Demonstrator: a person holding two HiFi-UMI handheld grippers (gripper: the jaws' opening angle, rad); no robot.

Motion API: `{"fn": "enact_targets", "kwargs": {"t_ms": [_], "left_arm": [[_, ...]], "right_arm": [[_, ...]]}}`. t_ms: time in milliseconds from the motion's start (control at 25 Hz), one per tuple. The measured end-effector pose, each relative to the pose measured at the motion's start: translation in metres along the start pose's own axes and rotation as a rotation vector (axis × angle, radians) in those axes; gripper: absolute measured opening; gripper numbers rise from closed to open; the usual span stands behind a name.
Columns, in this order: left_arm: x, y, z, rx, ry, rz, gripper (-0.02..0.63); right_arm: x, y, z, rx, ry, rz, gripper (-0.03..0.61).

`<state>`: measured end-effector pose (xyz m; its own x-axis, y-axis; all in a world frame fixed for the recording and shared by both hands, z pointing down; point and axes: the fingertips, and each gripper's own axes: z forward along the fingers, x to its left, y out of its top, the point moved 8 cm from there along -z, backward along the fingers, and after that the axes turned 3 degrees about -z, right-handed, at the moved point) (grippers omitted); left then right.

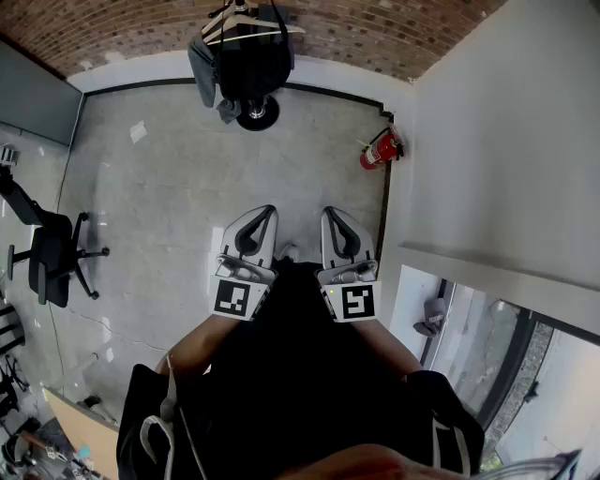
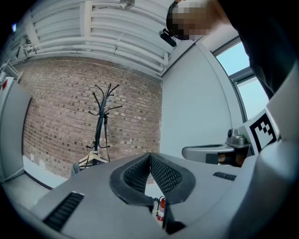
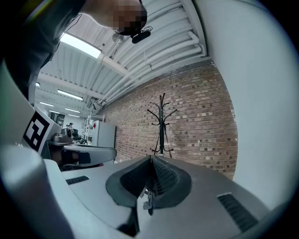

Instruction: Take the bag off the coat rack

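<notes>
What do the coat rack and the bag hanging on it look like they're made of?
The coat rack looks like black painted metal: thin straight pole, slim curved hooks, matte. The bag is black and hangs slack, so probably fabric, though it is too small here to rule out leather.

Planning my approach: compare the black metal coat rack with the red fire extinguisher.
The black metal coat rack is tall and thin, the red fire extinguisher short and stubby. The rack carries a dark bag and hangers; the extinguisher carries nothing. Both stand on the grey floor.
</notes>
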<state>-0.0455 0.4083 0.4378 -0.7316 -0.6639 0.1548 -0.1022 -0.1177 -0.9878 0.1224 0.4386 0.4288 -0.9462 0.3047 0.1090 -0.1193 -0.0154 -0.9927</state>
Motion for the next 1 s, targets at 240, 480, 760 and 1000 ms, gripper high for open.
{"fn": "enact_targets", "kwargs": {"t_ms": [240, 480, 760, 1000], "left_arm": [[-0.001, -0.004, -0.007, 0.003, 0.037, -0.014, 0.02], [0.001, -0.004, -0.014, -0.02, 0.105, -0.027, 0.02], [-0.006, -0.003, -0.022, -0.021, 0.128, -0.019, 0.02], [-0.005, -0.002, -0.026, -0.035, 0.106, -0.037, 0.02]], "right_arm": [[-0.005, 0.002, -0.005, -0.012, -0.002, 0.013, 0.02], [0.011, -0.002, -0.009, -0.029, 0.085, 0.013, 0.021], [0.011, -0.004, -0.018, -0.023, 0.082, 0.047, 0.021], [0.013, -0.009, -0.018, -0.004, 0.064, 0.096, 0.021]]}}
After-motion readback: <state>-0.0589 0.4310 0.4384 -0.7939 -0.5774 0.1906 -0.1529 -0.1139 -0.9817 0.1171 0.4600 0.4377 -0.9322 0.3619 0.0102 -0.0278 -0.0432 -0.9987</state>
